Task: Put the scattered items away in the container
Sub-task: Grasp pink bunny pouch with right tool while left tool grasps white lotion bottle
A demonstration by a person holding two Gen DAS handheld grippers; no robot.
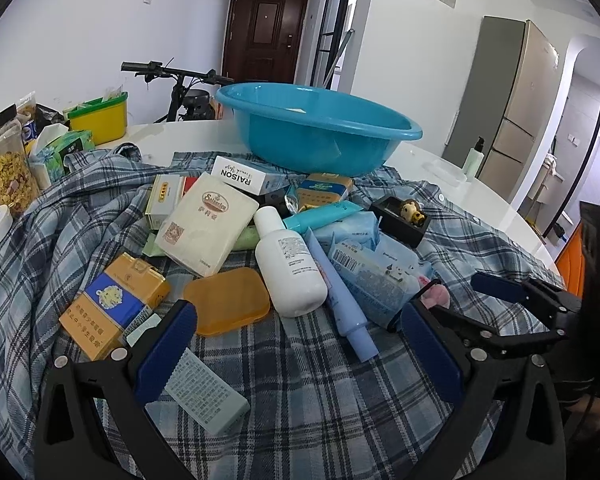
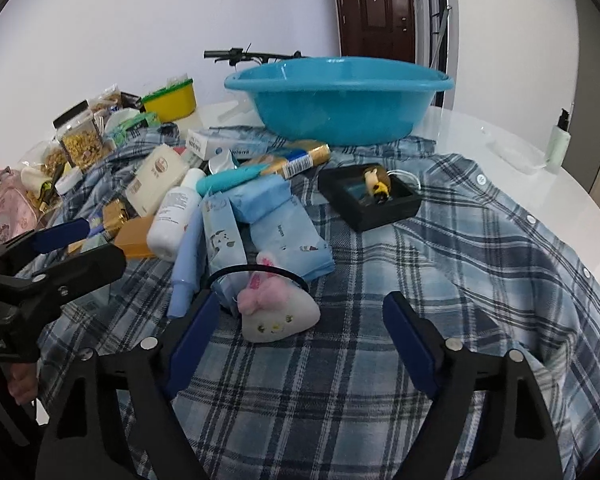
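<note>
The right gripper stands well open, its blue pads on either side of a white plush hair tie with a pink bow, touching neither side of it; nothing is held. The toy lies just past the left pad at about 11 o'clock from the gap, its black elastic loop arching behind it. The left gripper is also wide open and empty, hovering over the orange soap case and the white bottle, with a pale green box lying against its left finger.

Beyond both, at 12 o'clock, the scattered packets, tubes and boxes lie heaped on a plaid shirt, and the blue basin sits behind them, apparently holding nothing yet.

The step in hand looks like the first pick, of the plush tie. The next move calls for shifting left to centre the soft toy, closing on its body rather than the loop, then lifting clear of the pile to reach the basin
</note>
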